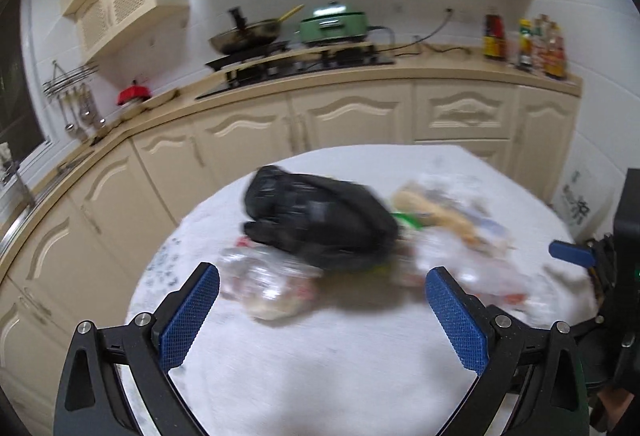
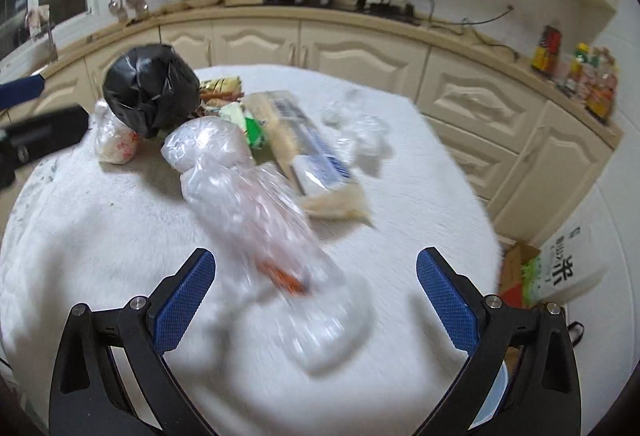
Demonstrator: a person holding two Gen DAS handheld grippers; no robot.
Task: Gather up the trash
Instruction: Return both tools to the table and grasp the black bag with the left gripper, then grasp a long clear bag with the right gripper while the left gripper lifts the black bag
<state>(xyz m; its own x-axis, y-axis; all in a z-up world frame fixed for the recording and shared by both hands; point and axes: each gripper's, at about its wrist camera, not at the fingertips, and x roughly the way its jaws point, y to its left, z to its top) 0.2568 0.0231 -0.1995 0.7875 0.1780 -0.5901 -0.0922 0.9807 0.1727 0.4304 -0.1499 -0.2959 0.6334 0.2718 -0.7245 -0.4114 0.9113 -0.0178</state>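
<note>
Both were spread wide with nothing in them: the left hand-held gripper (image 1: 322,286) and the right hand-held gripper (image 2: 316,270). The trash sat piled mid-counter (image 2: 420,156) on white cloth: a black bag (image 2: 150,92), a clear plastic bag (image 2: 248,196) just ahead of the right one, and a long wrapper (image 2: 308,144) beside it.

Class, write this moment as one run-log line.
left gripper: open, empty | right gripper: open, over clear plastic bag | black bag: in trash pile on white table | nothing collected yet
</note>
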